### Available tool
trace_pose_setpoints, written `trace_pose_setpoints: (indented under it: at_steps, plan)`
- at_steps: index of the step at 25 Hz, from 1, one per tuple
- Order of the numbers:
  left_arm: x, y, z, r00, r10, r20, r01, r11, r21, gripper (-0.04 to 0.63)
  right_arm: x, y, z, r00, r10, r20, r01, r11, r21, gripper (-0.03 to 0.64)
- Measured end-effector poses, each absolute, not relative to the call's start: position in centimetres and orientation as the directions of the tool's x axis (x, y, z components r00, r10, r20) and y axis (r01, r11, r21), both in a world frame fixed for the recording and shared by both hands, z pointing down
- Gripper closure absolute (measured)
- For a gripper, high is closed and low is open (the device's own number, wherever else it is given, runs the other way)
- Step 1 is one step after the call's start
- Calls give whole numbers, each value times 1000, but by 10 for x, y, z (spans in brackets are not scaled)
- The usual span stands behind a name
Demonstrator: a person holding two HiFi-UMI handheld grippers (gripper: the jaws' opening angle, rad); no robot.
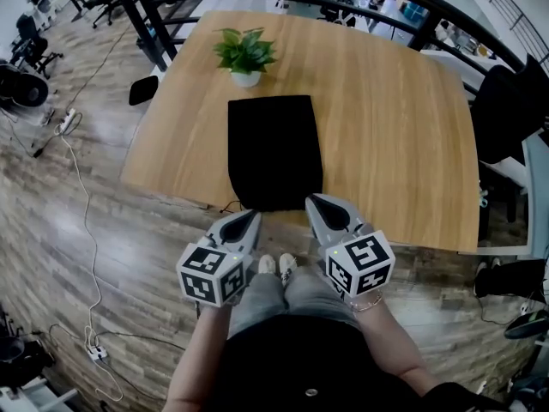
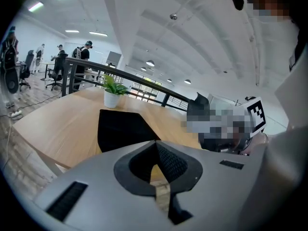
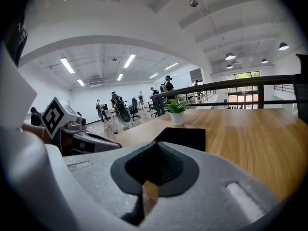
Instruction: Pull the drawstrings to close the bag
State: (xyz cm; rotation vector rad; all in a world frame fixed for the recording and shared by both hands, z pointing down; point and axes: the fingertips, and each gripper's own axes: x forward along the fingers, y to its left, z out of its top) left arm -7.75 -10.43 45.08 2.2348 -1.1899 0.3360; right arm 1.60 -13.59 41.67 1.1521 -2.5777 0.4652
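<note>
**Approach only: both grippers shut and empty, short of the bag**

I hold my left gripper (image 1: 252,216) and right gripper (image 1: 316,202) low in the centre of the head view. Each has its jaws pressed together on nothing, just off the near edge of the table (image 1: 403,127). The black bag (image 1: 274,151) lies flat mid-frame, below a potted plant (image 1: 245,54). I judge the pull hasn't begun. Next I must part both jaws, find the drawstrings, which I can't make out, and clamp one in each.

Potted plant (image 1: 245,57) just beyond bag (image 1: 274,151)
</note>
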Motion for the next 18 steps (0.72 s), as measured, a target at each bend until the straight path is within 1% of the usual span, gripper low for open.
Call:
trace_pose_setpoints:
  at_steps: [6,12,18]
  plan:
    - [-91,-103,456,562,-686,462,-827,-443,346,579,22,-133,424,-615,-681,398,-779,602,-173,617]
    - [-109,-109,471,512,-679,526,-857,-451,251,578,30,-136,436,-591,-686,424,-796,579,-174,617]
    - [-115,-112,489,498,-651,573,-860,-455,230,577,43,-140,454,-570,-672,473,-807,566,-168,617]
